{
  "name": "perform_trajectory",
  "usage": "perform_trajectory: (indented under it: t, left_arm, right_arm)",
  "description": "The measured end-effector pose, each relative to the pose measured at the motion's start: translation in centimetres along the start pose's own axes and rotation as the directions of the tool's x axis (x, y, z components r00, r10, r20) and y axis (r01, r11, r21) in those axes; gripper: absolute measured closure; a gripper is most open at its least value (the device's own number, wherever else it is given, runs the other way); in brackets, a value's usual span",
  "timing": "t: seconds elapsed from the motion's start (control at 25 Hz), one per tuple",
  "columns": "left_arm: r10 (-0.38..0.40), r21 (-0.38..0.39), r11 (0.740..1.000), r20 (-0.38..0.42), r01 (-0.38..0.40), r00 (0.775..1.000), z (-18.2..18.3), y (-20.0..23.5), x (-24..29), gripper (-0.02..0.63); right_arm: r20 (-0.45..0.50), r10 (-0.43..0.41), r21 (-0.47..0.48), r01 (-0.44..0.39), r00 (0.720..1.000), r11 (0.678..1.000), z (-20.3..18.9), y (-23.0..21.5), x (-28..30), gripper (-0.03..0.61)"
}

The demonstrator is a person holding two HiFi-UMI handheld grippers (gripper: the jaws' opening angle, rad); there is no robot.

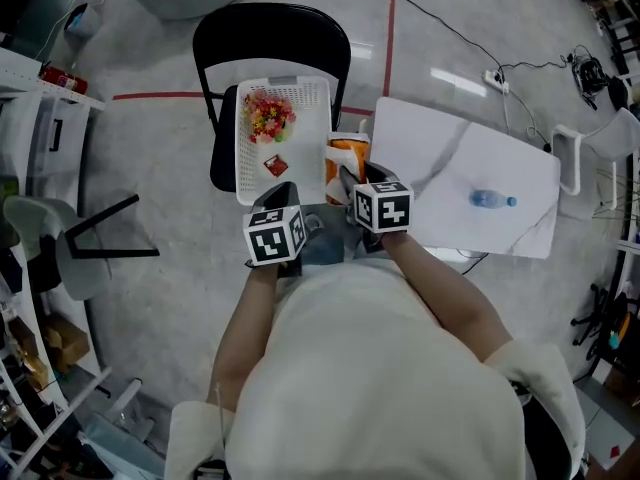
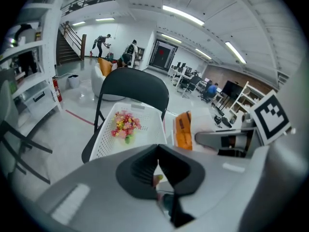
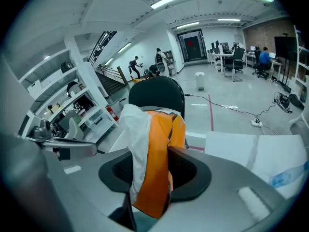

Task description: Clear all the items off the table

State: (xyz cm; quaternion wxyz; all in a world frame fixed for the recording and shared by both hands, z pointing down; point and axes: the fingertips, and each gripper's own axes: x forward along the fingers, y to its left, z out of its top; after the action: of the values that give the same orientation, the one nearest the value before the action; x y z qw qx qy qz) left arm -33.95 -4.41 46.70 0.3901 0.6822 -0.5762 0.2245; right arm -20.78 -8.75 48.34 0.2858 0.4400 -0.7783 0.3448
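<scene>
Orange packet (image 3: 159, 129) clamped betw. right tongs (image 3: 153, 161); left tongs (image 2: 158, 151) pinched shut.

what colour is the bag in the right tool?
Bag: orange, with a white side. Clearest in the right gripper view.

A black metal folding chair (image 1: 270, 30) stands on the glossy grey floor (image 1: 170, 218), which is crossed by thin red tape lines (image 1: 155, 96), with a white power strip (image 1: 496, 76) off to its right and white shelving (image 1: 35, 128) along the left edge.
</scene>
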Motion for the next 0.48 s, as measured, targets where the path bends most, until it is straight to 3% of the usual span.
perform_trajectory:
  t: [0.48]
  left_arm:
    - [0.059, -0.067, 0.996, -0.031, -0.061, 0.998, -1.1, 5.4, -0.4, 0.604]
  right_arm:
    - [-0.084, 0.078, -0.050, -0.082, 0.993, 0.995, -0.4, 5.4, 5.4, 0.412]
